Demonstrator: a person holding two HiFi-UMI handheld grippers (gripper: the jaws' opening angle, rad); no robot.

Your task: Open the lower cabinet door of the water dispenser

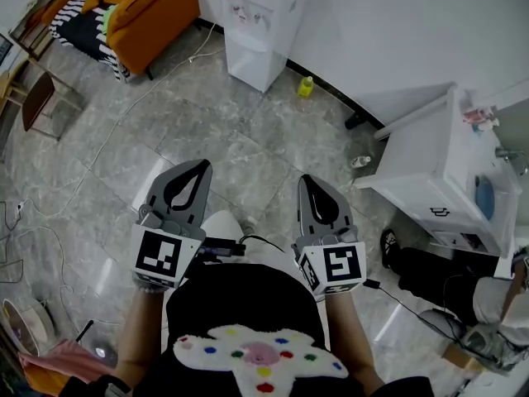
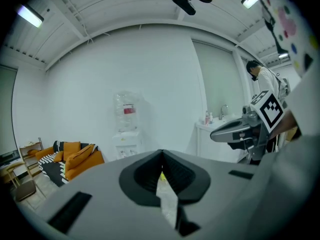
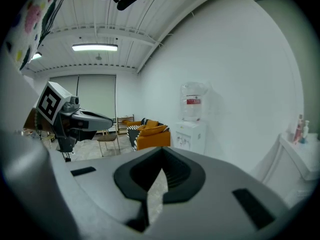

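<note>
Overhead, the head view shows both tools held level with each other in front of the person's body, well apart from the task's target. The left hand-held gripper (image 1: pixel 199 166) has its jaws together with nothing between them, and the right hand-held gripper (image 1: pixel 312 179) is likewise closed and empty; each gripper view confirms the pads meeting at the tip. The water dispenser (image 1: pixel 258 23) stands against the white wall (image 1: pixel 388 40) at the far edge of the scene, and its lower cabinet door (image 1: pixel 246 63) appears closed, flush with the front face. A broad stretch of grey tiled floor (image 1: pixel 207 131) lies open between the jaw tips and the dispenser, crossed by a thin white cable (image 1: pixel 124 116) running from the dispenser's left side. The left margin of this corridor is set by an orange sofa (image 1: pixel 153 11), just beside the dispenser, and by a chair (image 1: pixel 37 98) nearer the frame edge. The right margin is set by a dark baseboard, where a small yellow bottle (image 1: pixel 307 87) stands near the dispenser, and by a white sink cabinet (image 1: pixel 438 172) projecting from the wall. A second person (image 1: pixel 430 271) is beside that cabinet, close to the right hand-held gripper.
</note>
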